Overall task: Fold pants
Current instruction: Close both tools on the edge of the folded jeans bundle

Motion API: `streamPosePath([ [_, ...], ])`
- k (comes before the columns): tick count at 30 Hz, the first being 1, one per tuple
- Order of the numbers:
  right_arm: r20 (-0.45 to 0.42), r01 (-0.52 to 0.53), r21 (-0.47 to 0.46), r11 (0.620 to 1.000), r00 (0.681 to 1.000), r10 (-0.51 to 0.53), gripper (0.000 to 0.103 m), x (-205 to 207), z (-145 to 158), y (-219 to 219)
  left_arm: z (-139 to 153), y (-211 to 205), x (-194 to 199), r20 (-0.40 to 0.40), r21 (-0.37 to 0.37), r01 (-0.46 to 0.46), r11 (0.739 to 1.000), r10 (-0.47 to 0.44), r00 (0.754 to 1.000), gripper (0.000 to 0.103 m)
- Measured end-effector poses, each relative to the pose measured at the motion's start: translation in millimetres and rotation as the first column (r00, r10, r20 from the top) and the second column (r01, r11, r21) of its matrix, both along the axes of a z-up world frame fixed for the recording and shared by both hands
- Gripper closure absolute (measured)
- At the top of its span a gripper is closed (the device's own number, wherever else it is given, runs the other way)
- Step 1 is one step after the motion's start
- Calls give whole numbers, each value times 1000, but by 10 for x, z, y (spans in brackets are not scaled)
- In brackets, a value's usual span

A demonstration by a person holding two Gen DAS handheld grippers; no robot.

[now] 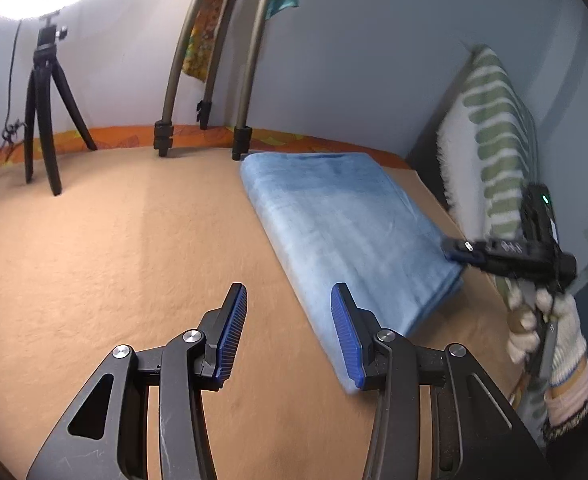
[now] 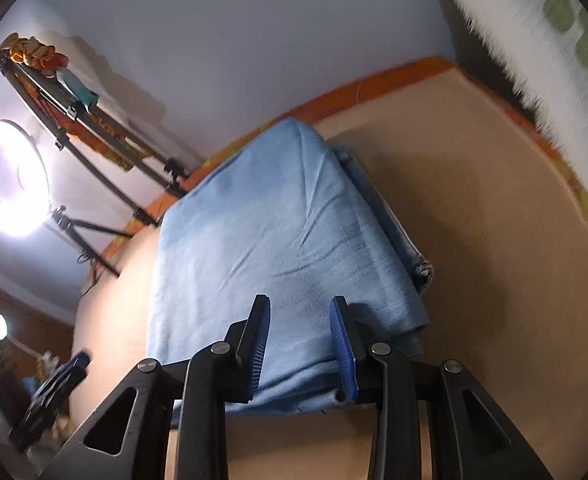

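Both grippers hang over a tan bed cover with their jaws partly apart and nothing clamped. Nearest in the left wrist view, the left gripper stands about half open over bare cover, its right pad just beside the near long edge of the pants. The right gripper, held in a gloved hand, hovers over the near end of the pants with blue cloth showing between its pads; whether they touch the cloth I cannot tell. These light-blue pants lie as 1 flat, many-layered rectangle toward the far right of the bed, short of the striped pillow. My judgement: folding is nearly done, at a last fold or tidy-up. Next, each gripper needs to sink onto a near edge, pinch through all layers, and lift evenly. Beyond stand 2 tripods and a ring light.
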State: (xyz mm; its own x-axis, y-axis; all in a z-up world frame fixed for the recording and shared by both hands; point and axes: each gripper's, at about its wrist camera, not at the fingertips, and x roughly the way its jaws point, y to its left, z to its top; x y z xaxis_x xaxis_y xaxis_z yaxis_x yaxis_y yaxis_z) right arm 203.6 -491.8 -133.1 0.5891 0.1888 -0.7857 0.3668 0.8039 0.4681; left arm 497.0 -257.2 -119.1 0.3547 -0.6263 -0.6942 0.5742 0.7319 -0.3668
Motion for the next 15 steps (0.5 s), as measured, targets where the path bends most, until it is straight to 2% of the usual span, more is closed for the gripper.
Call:
streamPosePath([
  [2, -11, -33, -9, 999, 999, 33, 72, -5, -1, -29, -55, -44, 91, -18, -13, -24, 1000, 24, 1000, 59],
  [3, -16, -45, -32, 998, 999, 44, 72, -5, 25, -24, -91, -68, 140, -34, -19, -39, 999, 38, 999, 53],
  [5, -34, -70, -95, 993, 997, 67, 70, 2, 119, 4, -153, -111, 221, -69, -40, -52, 998, 49, 996, 51],
  [7, -22, -80, -154, 985, 997, 78, 64, 25, 248, 5, -232, -195, 319, -112, -44, -59, 997, 54, 992, 51],
  [8, -13, -81, -183, 980, 997, 80, 58, 60, 308, -7, -269, -247, 363, -130, -42, -56, 998, 50, 990, 51],
  [9, -3, -82, -216, 973, 997, 83, 42, 112, 369, -22, -299, -292, 401, -144, -39, -56, 998, 50, 988, 50],
  [11, 12, -84, -271, 959, 996, 90, 25, 228, 435, -63, -345, -358, 458, -161, -29, -61, 998, 56, 985, 43],
  [12, 16, -88, -279, 956, 995, 96, 24, 304, 436, -99, -371, -397, 493, -170, -28, -68, 997, 62, 983, 43],
  [15, -15, -129, -212, 969, 992, 129, 24, 534, 299, -252, -430, -477, 558, -189, -33, -66, 997, 59, 980, 43],
])
